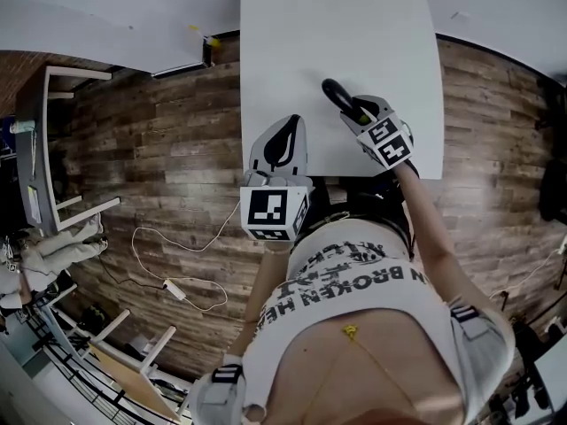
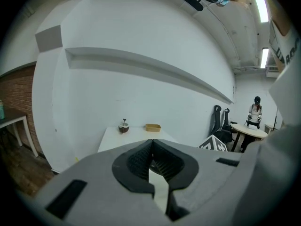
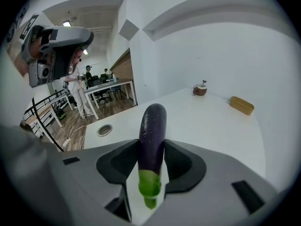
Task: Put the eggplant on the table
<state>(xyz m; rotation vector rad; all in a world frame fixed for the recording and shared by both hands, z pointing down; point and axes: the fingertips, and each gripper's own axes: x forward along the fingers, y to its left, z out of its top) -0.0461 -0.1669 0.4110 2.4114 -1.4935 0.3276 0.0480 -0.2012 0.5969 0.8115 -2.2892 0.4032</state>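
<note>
A dark purple eggplant [image 3: 153, 126] with a green stem end stands lengthwise between the jaws of my right gripper [image 3: 151, 147], which is shut on it. In the head view this gripper [image 1: 354, 109] hovers over the near part of the white table [image 1: 337, 34], and the eggplant [image 1: 335, 94] pokes out beyond its tips. My left gripper [image 1: 291, 124] is beside it, above the table's near edge. Its jaws [image 2: 151, 145] meet at the tips with nothing between them.
A small brown bowl-like thing [image 3: 201, 90] and a tan box [image 3: 241, 105] sit at the table's far end. A round cable hole [image 3: 104, 130] is in the tabletop. A white cable [image 1: 177, 282] lies on the wooden floor. Desks, chairs and people stand further off.
</note>
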